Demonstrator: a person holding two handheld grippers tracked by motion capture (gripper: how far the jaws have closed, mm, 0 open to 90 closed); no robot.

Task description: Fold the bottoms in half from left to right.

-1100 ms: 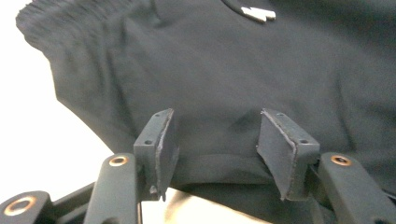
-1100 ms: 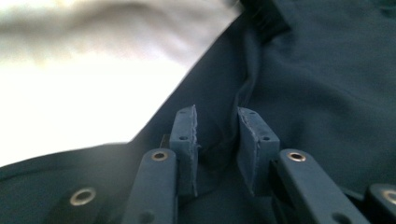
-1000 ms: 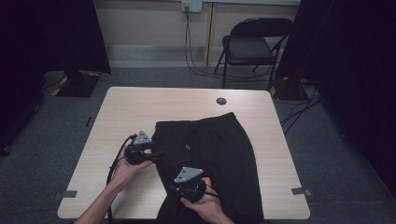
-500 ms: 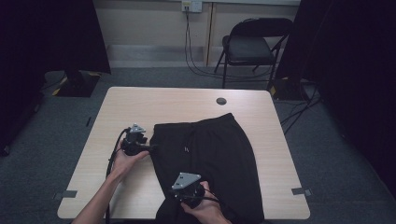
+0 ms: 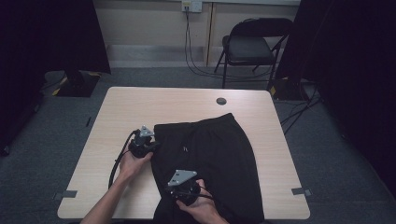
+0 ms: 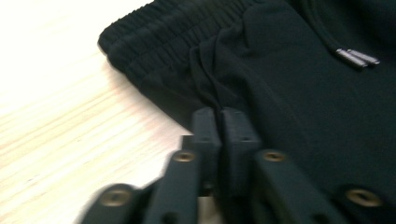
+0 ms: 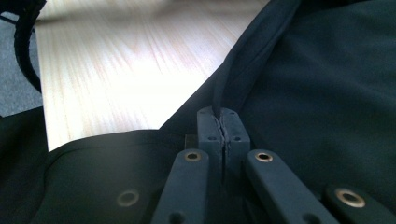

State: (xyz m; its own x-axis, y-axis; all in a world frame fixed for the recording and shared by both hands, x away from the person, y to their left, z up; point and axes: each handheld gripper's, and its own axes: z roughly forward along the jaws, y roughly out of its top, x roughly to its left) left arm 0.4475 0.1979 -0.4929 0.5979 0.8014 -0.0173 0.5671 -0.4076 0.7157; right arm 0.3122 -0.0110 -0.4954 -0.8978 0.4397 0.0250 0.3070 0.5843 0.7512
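Observation:
Black shorts lie flat on the right half of a light wooden table. My left gripper is at their left edge below the elastic waistband. Its jaws have just been closing and now pinch a small fold of the black cloth in the left gripper. Metal drawstring tips lie farther on. My right gripper is near the front edge. The right gripper is shut on a raised ridge of the shorts.
A small dark round disc sits near the table's far edge. Bare tabletop stretches left of the shorts. A black folding chair stands behind the table. Cables run on the floor at the right.
My left gripper has slid a little down and toward the shorts' left edge and has shut on the cloth. The right gripper has stayed in place on the fabric.

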